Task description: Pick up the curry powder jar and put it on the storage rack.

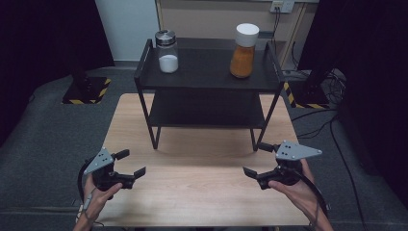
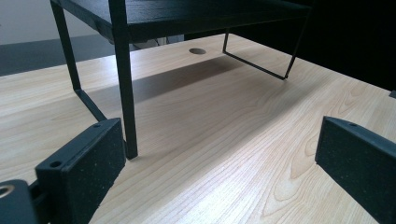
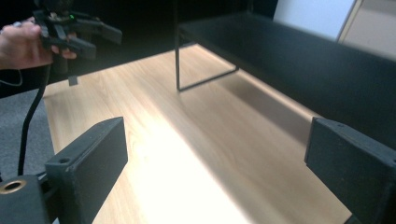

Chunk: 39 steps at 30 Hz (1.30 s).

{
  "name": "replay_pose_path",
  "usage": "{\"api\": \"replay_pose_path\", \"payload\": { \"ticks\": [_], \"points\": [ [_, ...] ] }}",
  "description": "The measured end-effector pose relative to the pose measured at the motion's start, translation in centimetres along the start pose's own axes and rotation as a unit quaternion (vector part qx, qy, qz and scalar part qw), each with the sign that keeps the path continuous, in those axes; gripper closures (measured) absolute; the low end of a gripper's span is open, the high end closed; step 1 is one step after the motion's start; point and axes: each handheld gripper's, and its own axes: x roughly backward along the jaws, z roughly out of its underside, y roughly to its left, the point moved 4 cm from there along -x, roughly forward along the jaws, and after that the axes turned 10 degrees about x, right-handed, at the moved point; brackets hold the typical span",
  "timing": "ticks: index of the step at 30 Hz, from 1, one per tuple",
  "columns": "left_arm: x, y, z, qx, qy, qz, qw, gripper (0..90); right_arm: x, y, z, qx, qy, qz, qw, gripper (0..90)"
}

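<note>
You held the left tongs (image 1: 130,164) low over the near left part of the counter (image 1: 202,192), jaws spread wide and pinching nothing. Your right tongs (image 1: 257,160) mirrored them over the near right part, likewise spread and empty, so both pointed inward and forward toward the middle. That matched, open pose looked like a ready stance, with neither hand yet committed to a reach.

Between and beyond the tongs stood a black two-tier shelf (image 1: 207,79) on thin legs, set at the far half of the counter. In the left gripper view, its nearest leg (image 2: 127,93) rose just beside the left jaw.

On the top tier sat two jars, well apart: a salt shaker (image 1: 167,51) with a metal lid at the left, and a jar of orange powder (image 1: 244,50) with a white cap at the right. Both stood upright, untouched, well beyond either tongs.
</note>
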Motion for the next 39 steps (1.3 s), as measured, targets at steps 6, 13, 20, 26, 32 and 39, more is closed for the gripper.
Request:
{"api": "replay_pose_path", "payload": {
  "ticks": [6,13,20,26,32,39],
  "points": [
    [0.0,0.0,0.0,-0.001,0.0,-0.001,1.0,0.4,0.4,0.5,2.2,-0.015,0.0,0.01,0.9998,6.2],
    [0.0,-0.6,0.0,-0.01,-0.01,0.017,0.9997,0.3,0.4,1.4,4.7,-0.028,-0.006,0.023,0.9993,5.7],
    [-0.1,-0.7,0.1,-0.008,-0.015,0.034,0.9993,0.3,0.3,1.6,6.5,-0.047,-0.006,0.023,0.9986,4.9],
    [0.0,-0.8,0.1,-0.011,-0.027,0.052,0.9982,0.3,0.4,1.6,7.3,-0.049,-0.003,0.029,0.9984,4.2],
    [-0.2,-1.1,0.0,-0.024,-0.027,0.067,0.9971,0.2,0.3,1.6,7.9,-0.05,0.0,0.03,0.9983,2.9],
    [-0.1,-1.4,0.0,-0.03,-0.035,0.075,0.9961,0.1,0.1,2.1,8.5,-0.053,-0.003,0.029,0.9982,1.9]
  ]
}}
